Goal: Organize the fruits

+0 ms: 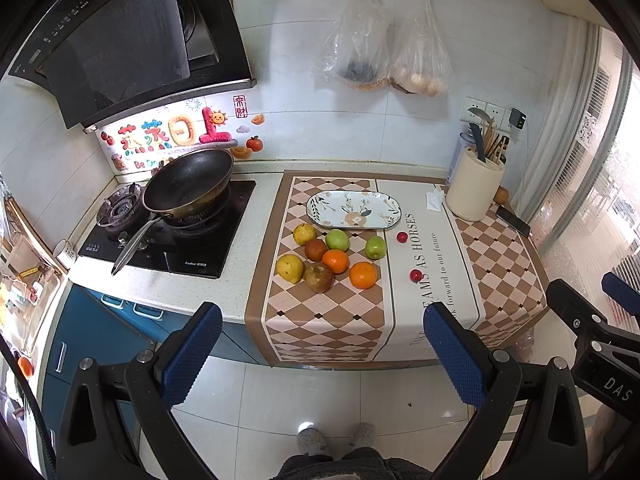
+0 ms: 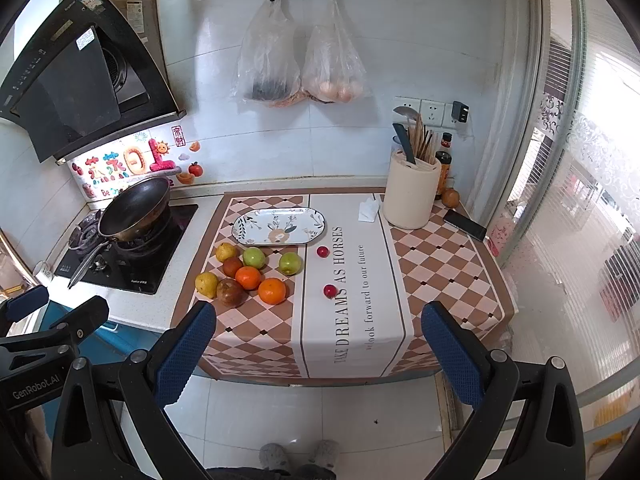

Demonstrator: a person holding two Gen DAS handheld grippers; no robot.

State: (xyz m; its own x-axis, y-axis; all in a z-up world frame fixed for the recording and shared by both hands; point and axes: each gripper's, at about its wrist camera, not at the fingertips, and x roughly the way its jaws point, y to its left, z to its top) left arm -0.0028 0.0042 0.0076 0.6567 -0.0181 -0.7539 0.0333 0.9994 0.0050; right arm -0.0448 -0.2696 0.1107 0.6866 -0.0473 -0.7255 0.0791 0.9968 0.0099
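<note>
The cloth point(image 2: 352, 280) read "DREAMS AS HORSES"; the fruits point(image 1: 330, 258) lay mid-bench, beyond my left hand-held gripper point(image 1: 322, 354) and right hand-held gripper point(image 2: 318, 350), both open and empty.

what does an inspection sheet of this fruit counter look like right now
surface: checkered mat covers the counter, printed strip down its middle
job's things: oval plate holds nothing; in front of it two pears, two green apples, two oranges and two brownish fruits lie clustered; two small red fruits lie apart on the printed strip
clutter: utensil holder, phone, folded tissue, sauce bottles, a brown fruit in the corner
grippers: left tongs and right tongs both open, holding nothing, hanging over the floor short of the counter
cables: charger plugged into the wall socket, thin lead hanging from it
surroundings: wok on gas stove, range hood above, two plastic bags on wall hooks, window at right
</note>
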